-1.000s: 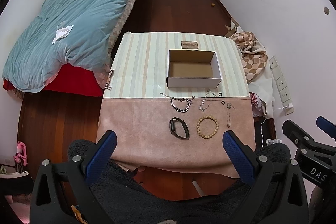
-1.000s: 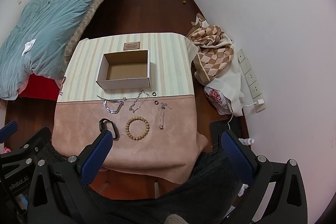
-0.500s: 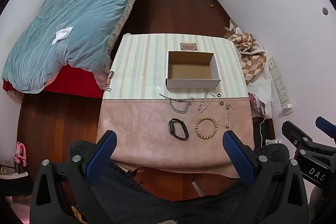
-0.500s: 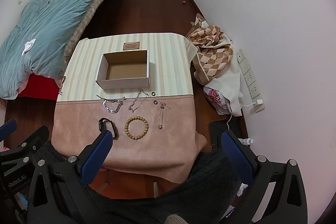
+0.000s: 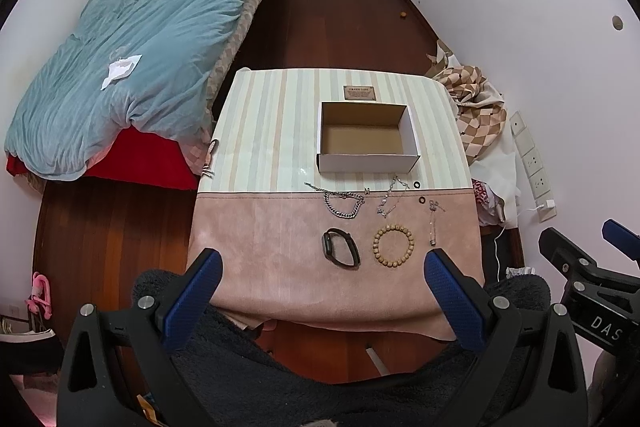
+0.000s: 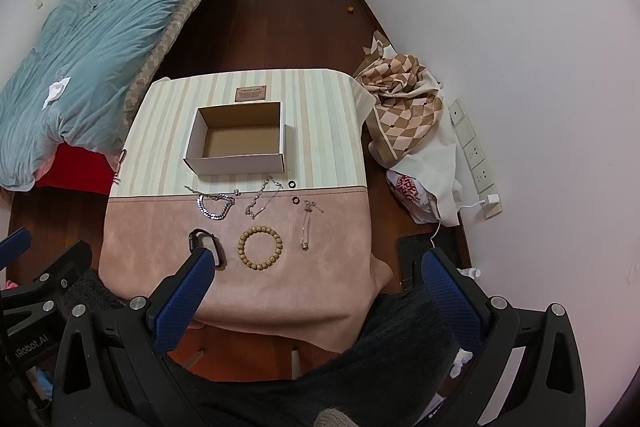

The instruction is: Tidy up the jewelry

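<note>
Table (image 5: 256, 251) layout unchanged over the last second, box (image 5: 368, 163) empty, left gripper (image 5: 320, 287) and right gripper (image 6: 316, 287) spread wide (holding nothing), sorting not started.

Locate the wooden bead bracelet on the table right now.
In both wrist views the wooden bead bracelet lies on the pink cloth near the table's front edge, between the black watch and the thin chain.

White walls (image 5: 500, 7), dark wood floor (image 5: 340, 27), bed (image 5: 140, 59) at left.

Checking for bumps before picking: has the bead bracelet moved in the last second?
No. The bead bracelet keeps its spot beside the black watch, below the box.
</note>
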Demonstrator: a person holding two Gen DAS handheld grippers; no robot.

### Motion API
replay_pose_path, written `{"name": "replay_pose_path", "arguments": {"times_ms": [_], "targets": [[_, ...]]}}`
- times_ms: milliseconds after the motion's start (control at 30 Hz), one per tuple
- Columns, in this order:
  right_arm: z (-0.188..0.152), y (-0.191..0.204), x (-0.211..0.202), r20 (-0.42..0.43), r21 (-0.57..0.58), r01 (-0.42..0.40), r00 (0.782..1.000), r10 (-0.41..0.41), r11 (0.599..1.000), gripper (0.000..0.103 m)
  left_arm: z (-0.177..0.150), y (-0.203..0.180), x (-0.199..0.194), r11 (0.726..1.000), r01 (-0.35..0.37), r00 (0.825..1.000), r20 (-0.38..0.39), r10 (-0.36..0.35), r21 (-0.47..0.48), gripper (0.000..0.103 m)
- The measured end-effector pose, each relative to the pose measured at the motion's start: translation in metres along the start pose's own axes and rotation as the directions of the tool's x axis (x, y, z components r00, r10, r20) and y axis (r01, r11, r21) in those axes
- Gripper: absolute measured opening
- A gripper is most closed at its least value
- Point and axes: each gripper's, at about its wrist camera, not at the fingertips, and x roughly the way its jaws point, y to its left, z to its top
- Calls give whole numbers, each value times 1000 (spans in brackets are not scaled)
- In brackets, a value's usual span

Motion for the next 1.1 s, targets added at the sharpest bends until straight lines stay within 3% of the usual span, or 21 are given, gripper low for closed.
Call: {"name": "replay_pose_path", "arguments": {"times_ms": [1100], "targets": [[2, -10, 1, 23, 30, -19, 1000, 18, 999, 103, -1, -6, 6, 1000, 7, 1000, 10, -7, 7, 103]]}}
